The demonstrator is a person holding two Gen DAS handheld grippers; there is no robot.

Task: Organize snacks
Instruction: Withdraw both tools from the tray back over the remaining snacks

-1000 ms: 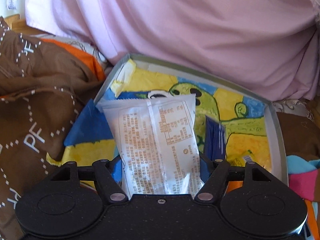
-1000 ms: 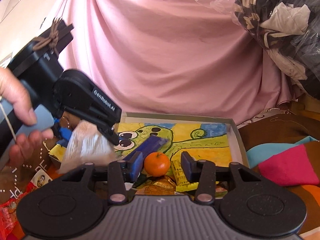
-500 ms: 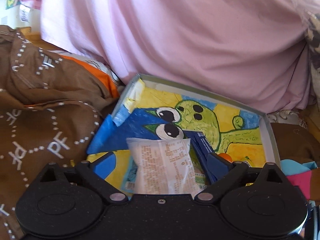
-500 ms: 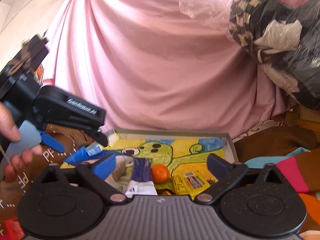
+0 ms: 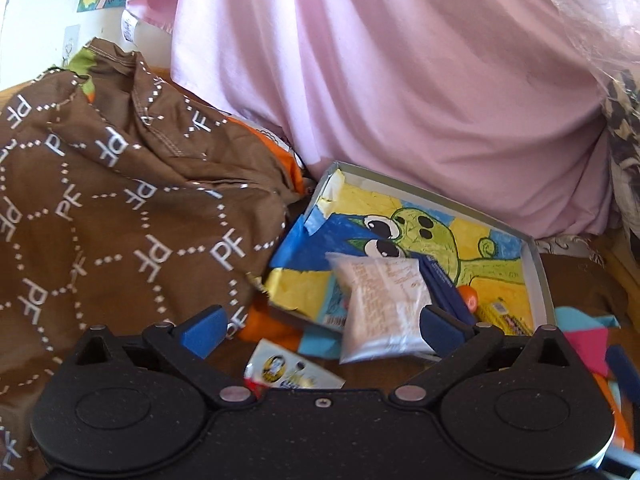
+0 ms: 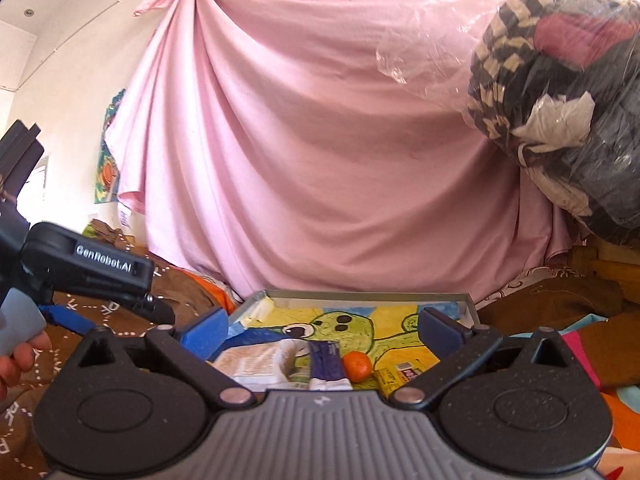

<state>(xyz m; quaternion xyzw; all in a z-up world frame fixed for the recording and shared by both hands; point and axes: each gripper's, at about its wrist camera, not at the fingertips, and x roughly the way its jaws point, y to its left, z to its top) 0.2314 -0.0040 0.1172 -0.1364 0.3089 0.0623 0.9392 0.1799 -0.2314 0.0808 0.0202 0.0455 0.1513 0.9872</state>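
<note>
Left wrist view is showing a pink sheet (image 5: 420, 92) hanging across the whole background, with a brown patterned cloth (image 5: 112, 208) bunching up on the left side. Between them a shallow grey tray (image 5: 538, 268) is lying flat, lined with a yellow and blue drawing of a green cartoon creature. A white snack packet (image 5: 382, 304) is resting on the near part of the tray, its lower end overhanging the near rim. Just right of it a dark blue packet (image 5: 444, 286) is lying, then a small orange (image 5: 468, 296), then a yellow packet (image 5: 502, 314), all inside the tray. Another small printed packet (image 5: 288, 372) is lying outside the tray on the cloth, close to the left gripper (image 5: 320, 324), whose jaws are standing wide apart and gripping nothing.

Right wrist view is showing the same pink sheet (image 6: 320, 140) and a clear plastic bag of clothes (image 6: 568, 112) sitting high on the right. The tray (image 6: 468, 304) is lying ahead, holding the white packet (image 6: 256, 364), the blue packet (image 6: 326, 364), the orange (image 6: 357, 366) and the yellow packet (image 6: 400, 374) in a row. The right gripper (image 6: 320, 328) is hovering above them, jaws spread wide and empty. At the left edge a hand (image 6: 18, 360) is holding the left gripper's handle.
</note>
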